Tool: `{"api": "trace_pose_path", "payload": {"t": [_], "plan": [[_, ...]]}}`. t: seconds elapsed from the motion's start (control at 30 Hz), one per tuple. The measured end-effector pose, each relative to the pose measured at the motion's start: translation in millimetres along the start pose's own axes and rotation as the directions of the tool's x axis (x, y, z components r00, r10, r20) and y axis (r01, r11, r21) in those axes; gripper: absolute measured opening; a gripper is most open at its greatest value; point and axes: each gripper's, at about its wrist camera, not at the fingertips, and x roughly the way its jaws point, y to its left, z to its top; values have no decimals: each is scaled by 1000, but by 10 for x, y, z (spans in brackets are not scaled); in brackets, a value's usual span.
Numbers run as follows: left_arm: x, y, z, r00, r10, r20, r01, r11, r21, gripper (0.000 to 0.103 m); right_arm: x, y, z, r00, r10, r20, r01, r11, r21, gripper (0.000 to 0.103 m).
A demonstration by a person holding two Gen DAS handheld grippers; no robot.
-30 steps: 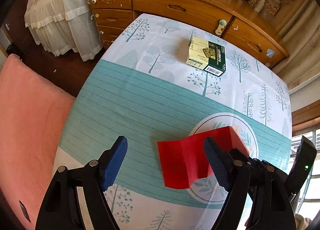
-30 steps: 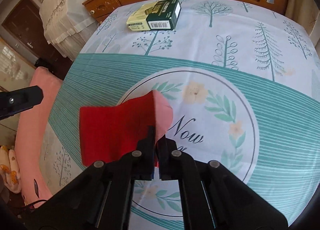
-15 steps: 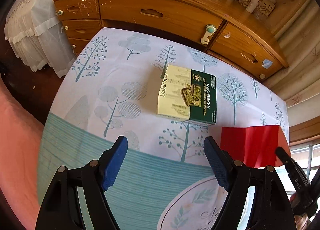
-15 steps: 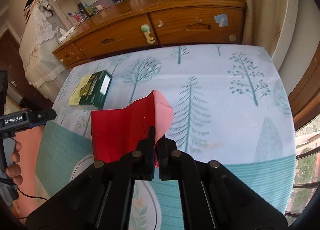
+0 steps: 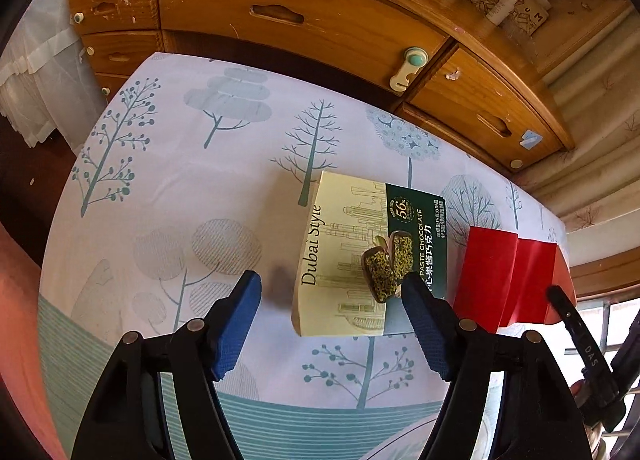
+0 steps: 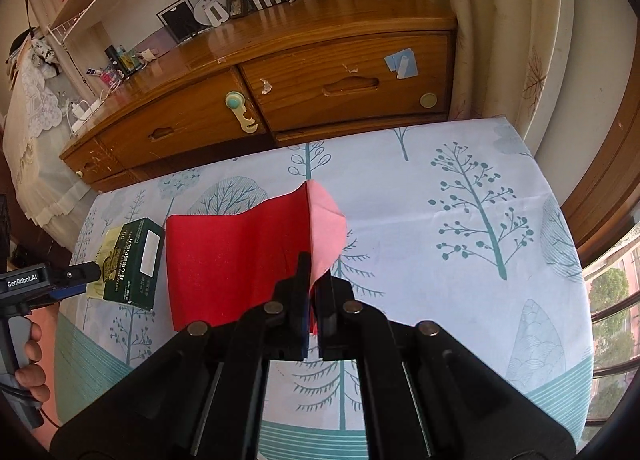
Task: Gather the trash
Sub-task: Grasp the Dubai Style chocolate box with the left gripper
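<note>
A cream and dark green chocolate box [image 5: 368, 256] lies flat on the tree-print tablecloth [image 5: 192, 164]. My left gripper [image 5: 332, 300] is open, its blue-padded fingers [image 5: 240, 312] standing either side of the box's near end, just above it. My right gripper [image 6: 316, 284] is shut on a folded red paper sheet [image 6: 236, 264] and holds it up off the table, right beside the box [image 6: 132, 260]. The red sheet also shows in the left wrist view [image 5: 508, 272], to the right of the box.
A wooden dresser [image 5: 304, 20] with drawers stands against the table's far edge, small items on top. A white lace-covered piece [image 5: 28, 72] is at far left. A curtain [image 6: 516, 20] and window frame [image 6: 600, 188] are at right. A pink cushion [image 5: 16, 300] lies left.
Both grippers have moved away from the table's middle toward the dresser end. The left gripper has closed in on the chocolate box. The right gripper has carried the red sheet next to the box.
</note>
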Motion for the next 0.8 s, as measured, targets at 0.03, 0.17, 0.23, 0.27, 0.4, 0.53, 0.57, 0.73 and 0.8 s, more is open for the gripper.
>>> {"api": "trace_pose_path", "payload": {"t": [0.03,0.17,0.23,0.27,0.4,0.53,0.57,0.73,0.8], "plan": [[34,-16,12,1000,-7,-4,7,1000,6,69,30,21,2,1000,4,0,-4,1000,-2,0],[106,-92,42,999,-49,0,49,998,32,62,132,99,6,1000,21,-8,-21,1000,-12,0],[116,-163,32,998,-65,1,65,997,47,57,176,147,3,999,33,-13,-33,999,-16,0],[120,-202,20,997,-75,1,75,996,54,56,187,174,-3,999,39,-16,-39,999,-21,0],[116,-320,-57,994,-108,6,107,992,68,53,209,327,-13,998,57,-12,-57,997,-57,0],[43,-369,-170,989,-147,17,146,988,51,42,179,442,-33,997,76,-7,-76,993,-94,0],[10,-376,-198,986,-163,23,162,986,43,41,160,461,-44,997,76,-5,-76,992,-100,0],[-179,-455,-335,971,-235,50,234,972,29,36,73,457,-96,996,91,-9,-92,990,-106,0],[-240,-500,-381,962,-269,51,268,963,30,36,31,445,-139,996,93,-12,-94,989,-113,0]]}}
